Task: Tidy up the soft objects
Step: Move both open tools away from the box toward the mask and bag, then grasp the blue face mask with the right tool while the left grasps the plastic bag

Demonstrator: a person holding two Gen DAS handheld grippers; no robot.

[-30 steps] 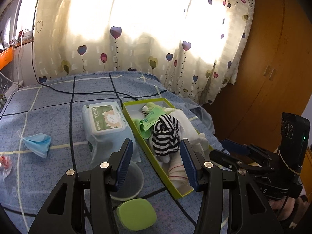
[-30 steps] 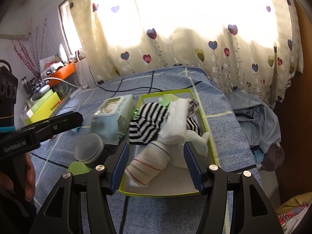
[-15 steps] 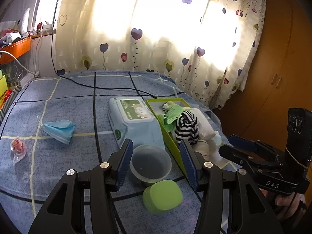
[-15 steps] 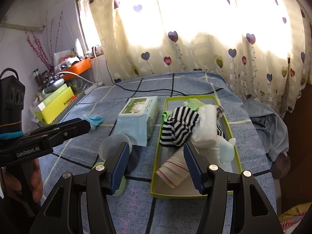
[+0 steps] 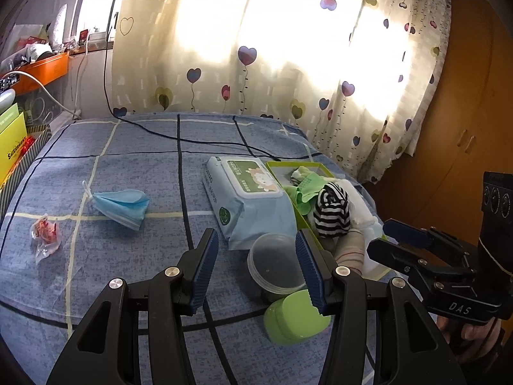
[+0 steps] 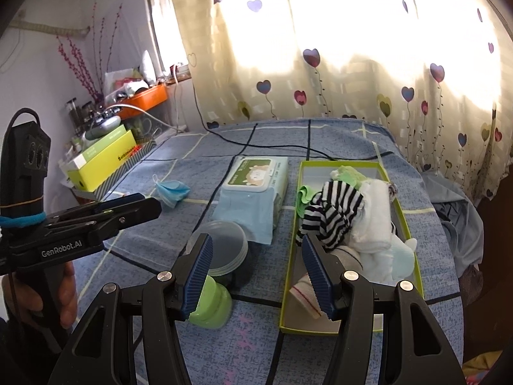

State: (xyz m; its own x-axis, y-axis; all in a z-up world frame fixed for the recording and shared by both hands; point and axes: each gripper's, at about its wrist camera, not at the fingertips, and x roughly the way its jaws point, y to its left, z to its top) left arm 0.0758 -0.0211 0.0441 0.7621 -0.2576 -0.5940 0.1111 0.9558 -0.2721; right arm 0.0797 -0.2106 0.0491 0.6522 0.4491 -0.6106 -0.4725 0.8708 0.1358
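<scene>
Hovering — left tongs (image 5: 256, 269) wide, empty | right tongs (image 6: 258, 272) wide, empty | clear tub (image 5: 275, 263) before left — wipes pack (image 5: 253, 199) behind

Wet wipes pack (image 5: 248, 199): middle of bedspread (image 5: 128, 166).
Clear lidded container (image 5: 275, 264): just near the pack.
Green jar (image 5: 296, 317): nearest.
Crumpled wrapper (image 5: 45, 235): left.
Heart curtain (image 5: 288, 57): far.

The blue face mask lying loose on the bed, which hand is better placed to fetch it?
Left, probably. The blue face mask lies on the left gripper's side with bare bedspread between; the right gripper sits nearer the green tray. Both jaws are open and empty.
</scene>
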